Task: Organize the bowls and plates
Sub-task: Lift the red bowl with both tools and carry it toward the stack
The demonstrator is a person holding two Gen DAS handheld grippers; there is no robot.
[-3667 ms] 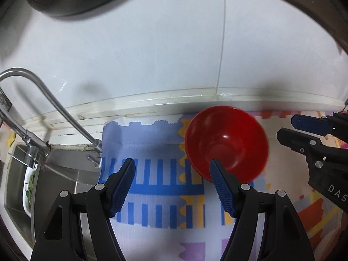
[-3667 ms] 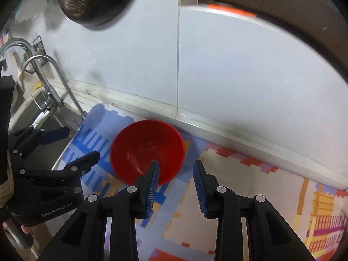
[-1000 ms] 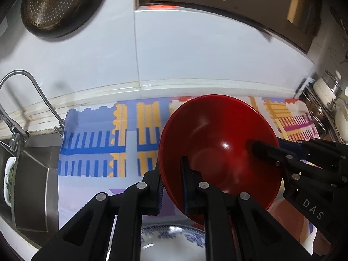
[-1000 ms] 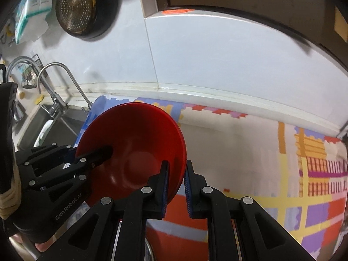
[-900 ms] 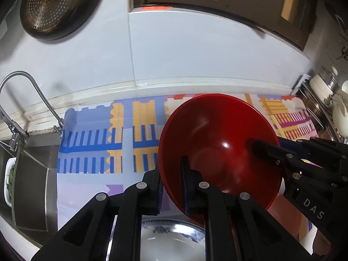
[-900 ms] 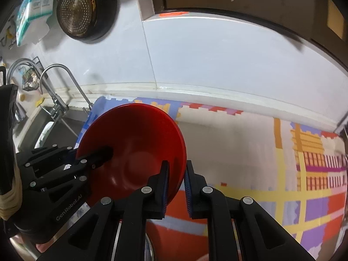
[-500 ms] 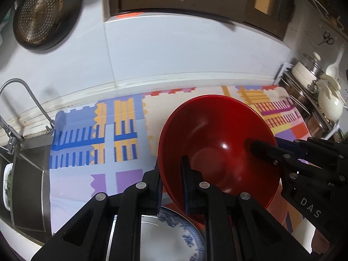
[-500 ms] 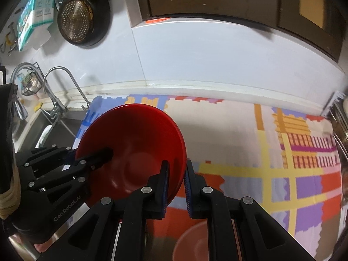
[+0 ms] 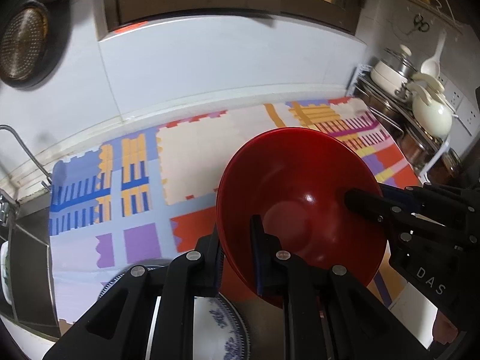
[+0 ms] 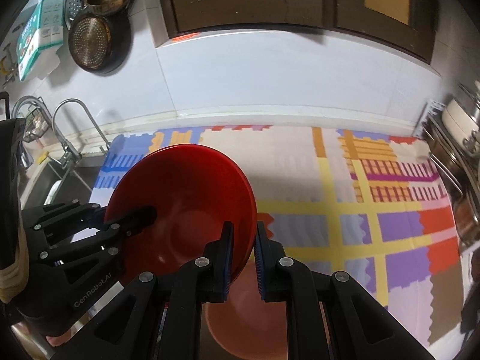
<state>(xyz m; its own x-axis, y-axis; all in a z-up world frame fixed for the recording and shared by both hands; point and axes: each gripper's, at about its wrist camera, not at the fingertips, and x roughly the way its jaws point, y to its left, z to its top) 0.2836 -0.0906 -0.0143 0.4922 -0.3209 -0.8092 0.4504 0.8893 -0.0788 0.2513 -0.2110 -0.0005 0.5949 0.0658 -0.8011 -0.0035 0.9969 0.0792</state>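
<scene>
A glossy red round bowl (image 9: 300,207) is held in the air between both tools, tilted with its hollow toward the cameras, above the worktop covered by a colourful patterned mat (image 9: 192,150). The left gripper (image 9: 237,258) has its fingers closed on the bowl's near-left rim, one finger inside and one outside. The right gripper (image 10: 242,258) has its fingers clamped the same way on the opposite rim, seen in the right wrist view at the bowl's near-right edge.

The step in hand looks like the carry: the bowl is off the mat and being brought toward the near edge of the worktop. Directly below, near the cameras, sit a white plate with a blue patterned border (image 9: 222,327) on the left and a pale orange-pink bowl (image 10: 249,315) on the right, partly hidden by the tools.

The next move probably calls for lowering the red bowl level into the pink bowl so the two nest, then releasing both rims together. Letting go on one side first could tip it, and it has to stay clear of the plate beside it.
</scene>
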